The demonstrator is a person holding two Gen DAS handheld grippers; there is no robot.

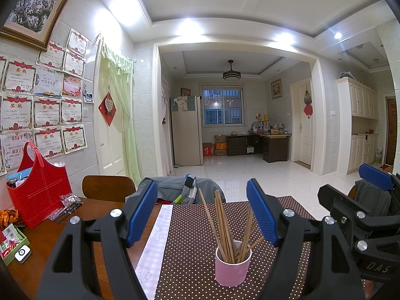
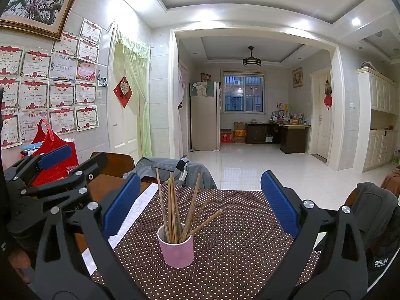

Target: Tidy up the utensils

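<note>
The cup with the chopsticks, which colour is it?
Pink cup, clearest in the right wrist view.

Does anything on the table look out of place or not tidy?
Nothing is spilled or damaged. The pink cup stands upright on the dotted cloth; only the chopsticks inside splay unevenly, one leaning low to the right.

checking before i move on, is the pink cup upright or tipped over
Upright. The pink cup stands on its base on the dotted mat, open rim facing up, with the chopsticks standing in it and fanning out above the rim.
</note>
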